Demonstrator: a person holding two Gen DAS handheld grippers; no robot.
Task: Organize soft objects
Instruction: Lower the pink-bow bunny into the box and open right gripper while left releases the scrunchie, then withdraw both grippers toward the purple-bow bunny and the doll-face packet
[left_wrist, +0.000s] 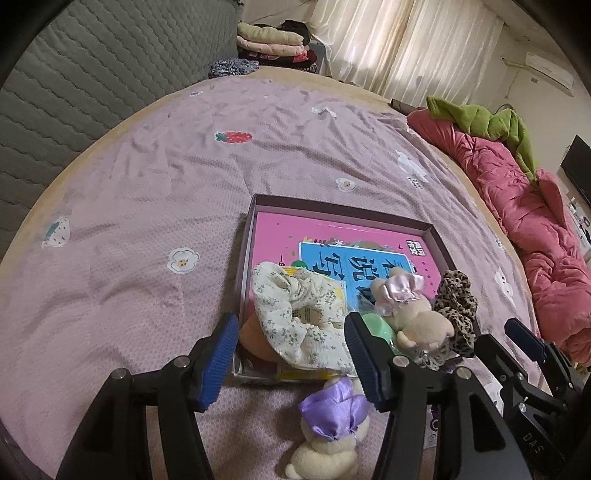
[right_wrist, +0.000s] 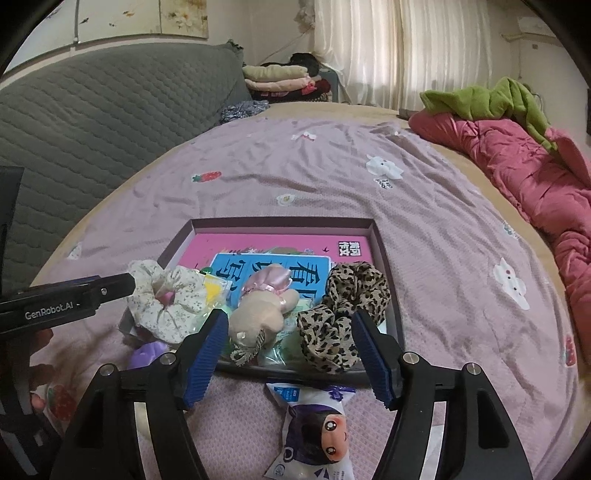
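Observation:
A shallow box (left_wrist: 255, 206) (right_wrist: 280, 222) with a pink book inside lies on the bed. At its near end rest a cream floral scrunchie (left_wrist: 295, 321) (right_wrist: 166, 299), a beige plush with a pink bow (left_wrist: 413, 314) (right_wrist: 262, 306) and a leopard scrunchie (left_wrist: 456, 306) (right_wrist: 343, 317). My left gripper (left_wrist: 291, 358) hangs open above the floral scrunchie, pads apart from it. My right gripper (right_wrist: 288, 358) is open above the box's near rim, holding nothing. A plush with a purple bow (left_wrist: 332, 417) lies outside the box, under the left gripper. A packet with a cartoon face (right_wrist: 314, 432) lies on the bed beneath the right gripper.
The lilac bedspread (left_wrist: 184, 184) (right_wrist: 443, 258) stretches beyond the box. A crumpled pink quilt (left_wrist: 535, 229) (right_wrist: 535, 184) with a green cloth runs along the right side. A grey quilted headboard (right_wrist: 92, 110) stands left, folded clothes (left_wrist: 273, 40) at the back.

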